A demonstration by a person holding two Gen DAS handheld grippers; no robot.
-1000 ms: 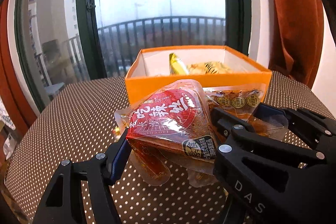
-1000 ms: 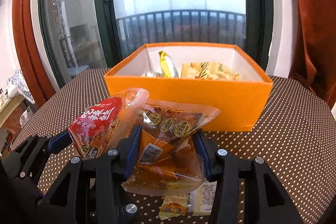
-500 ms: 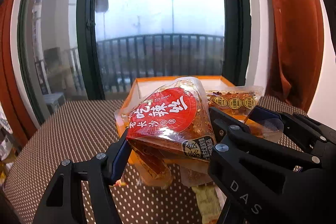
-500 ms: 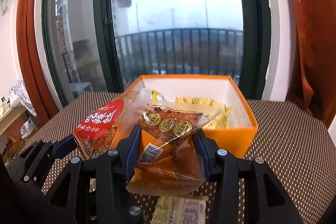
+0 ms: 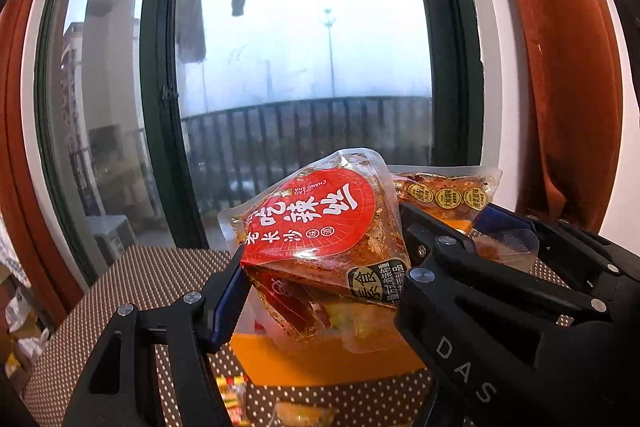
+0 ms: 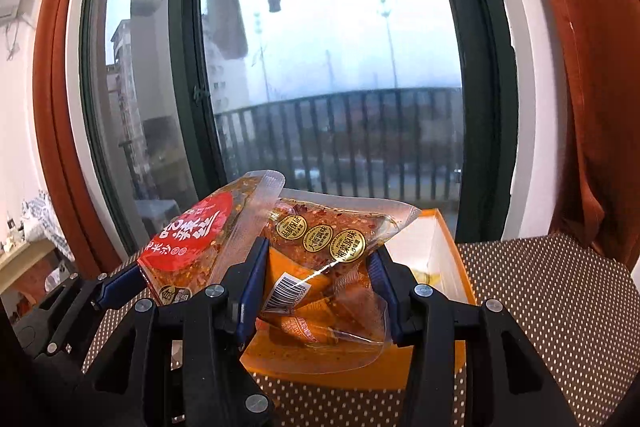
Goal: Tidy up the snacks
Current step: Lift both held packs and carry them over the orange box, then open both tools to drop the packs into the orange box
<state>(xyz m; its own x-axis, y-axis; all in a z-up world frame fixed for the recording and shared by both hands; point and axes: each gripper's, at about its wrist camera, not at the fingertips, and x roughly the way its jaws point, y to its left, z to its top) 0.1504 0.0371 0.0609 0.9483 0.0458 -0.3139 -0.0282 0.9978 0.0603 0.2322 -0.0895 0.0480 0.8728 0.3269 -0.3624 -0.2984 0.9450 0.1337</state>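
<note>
Left wrist view: the left gripper point(image 5: 320, 267) is clamped on a red-labelled packet point(image 5: 320, 227), its blue-padded fingers point(image 5: 230, 293) pressing the sides so the packet stands tilted up off the table. Just to the right, and touching it or nearly so, sits an orange packet point(image 5: 444, 193) with three gold seals, pinched by the right gripper point(image 5: 500, 227), whose black frame crosses the lower right. Beneath both packets an orange box point(image 5: 320, 359) rests on the brown dotted tablecloth point(image 5: 140, 275); what lies inside it is mostly hidden, perhaps more snacks. A few small wrappers point(image 5: 232, 395) lie on the cloth in front of the box, too blurred to name.

Right wrist view: at left the left gripper point(image 6: 168, 271) holds the red-labelled packet point(image 6: 192, 243). In the middle the right gripper point(image 6: 316, 283) is clamped on the orange packet point(image 6: 320, 267), barcode facing the camera, held above the near wall of the orange box point(image 6: 448, 251). Behind stand a dark-framed window point(image 6: 184, 107) and a rust curtain point(image 6: 592, 87).
</note>
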